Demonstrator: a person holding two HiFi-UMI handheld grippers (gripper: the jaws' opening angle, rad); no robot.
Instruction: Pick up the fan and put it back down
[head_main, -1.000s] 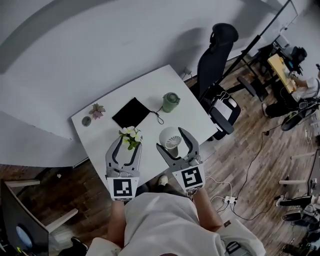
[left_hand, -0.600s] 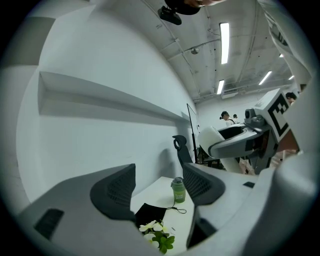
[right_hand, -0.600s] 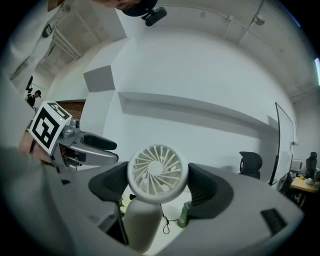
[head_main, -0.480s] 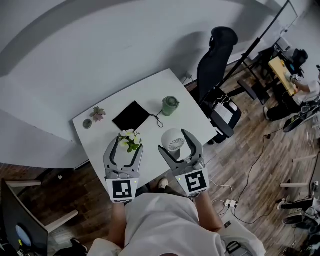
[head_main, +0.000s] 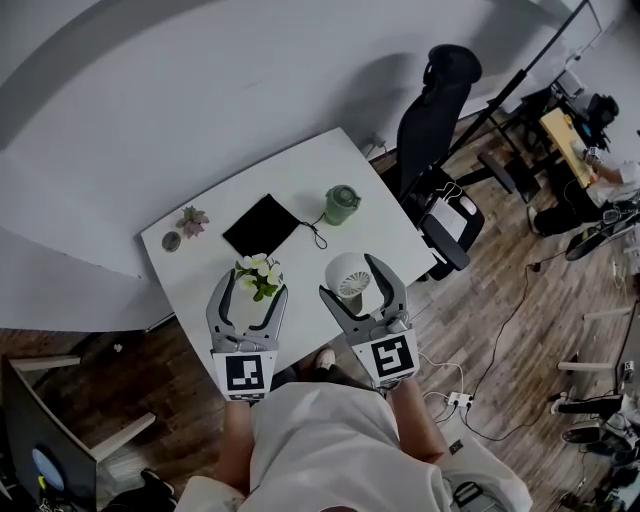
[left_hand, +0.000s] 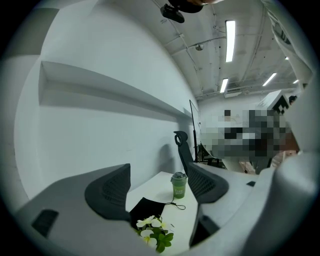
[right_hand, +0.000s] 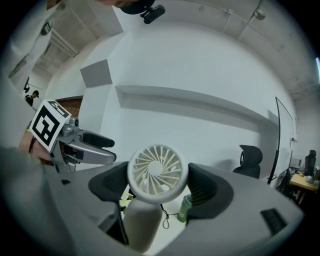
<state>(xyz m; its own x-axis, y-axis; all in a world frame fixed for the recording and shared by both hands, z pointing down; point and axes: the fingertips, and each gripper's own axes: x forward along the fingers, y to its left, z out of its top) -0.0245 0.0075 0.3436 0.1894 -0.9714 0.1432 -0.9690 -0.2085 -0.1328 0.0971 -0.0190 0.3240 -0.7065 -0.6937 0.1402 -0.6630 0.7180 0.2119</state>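
While the right gripper (head_main: 348, 277) pinches the round head of the fan (right_hand: 157, 173) between its jaws on 2 sides, the fan hangs handle-down above the near edge of the tabletop (head_main: 290, 180). That hold looks chosen to keep it upright for setting back down. The left gripper (head_main: 251, 292) hovers beside it over the flowers (left_hand: 156, 235), jaws opening wide with nothing between them, seemingly just keeping clear.

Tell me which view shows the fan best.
Right gripper view: the fan fills the centre, between the jaws of the right gripper. Head view shows it small, from above. Left gripper view misses it.
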